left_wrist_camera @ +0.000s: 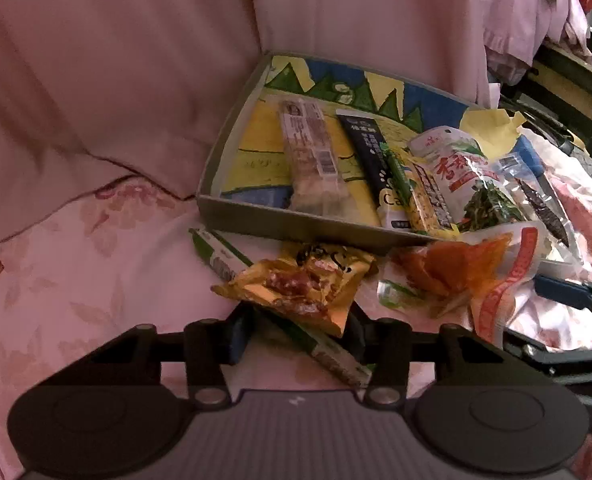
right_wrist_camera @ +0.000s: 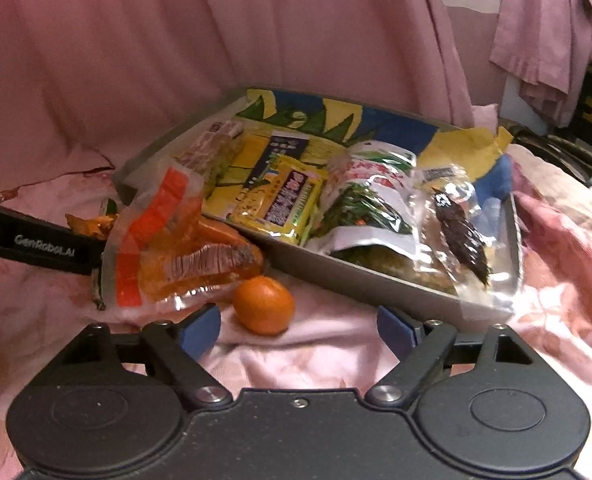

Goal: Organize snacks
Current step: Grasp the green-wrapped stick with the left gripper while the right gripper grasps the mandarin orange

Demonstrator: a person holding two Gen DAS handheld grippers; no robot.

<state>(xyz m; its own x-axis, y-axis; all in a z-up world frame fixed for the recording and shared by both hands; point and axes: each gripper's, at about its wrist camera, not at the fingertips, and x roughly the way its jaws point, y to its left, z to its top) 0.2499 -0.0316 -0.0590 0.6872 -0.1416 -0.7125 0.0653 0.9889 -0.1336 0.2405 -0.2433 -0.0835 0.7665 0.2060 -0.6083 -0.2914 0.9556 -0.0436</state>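
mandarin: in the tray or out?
Out. The mandarin sits on the pink bedding in front of the tray's near wall, between the open right tool's fingers.

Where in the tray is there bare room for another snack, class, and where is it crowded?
Free: the tray's left end, between its left wall and the pale long packet. Crowded: from the dark blue packet rightward, packets overlap to the right wall. Outside, the bedspread between the mandarin and the right gripper is bare.
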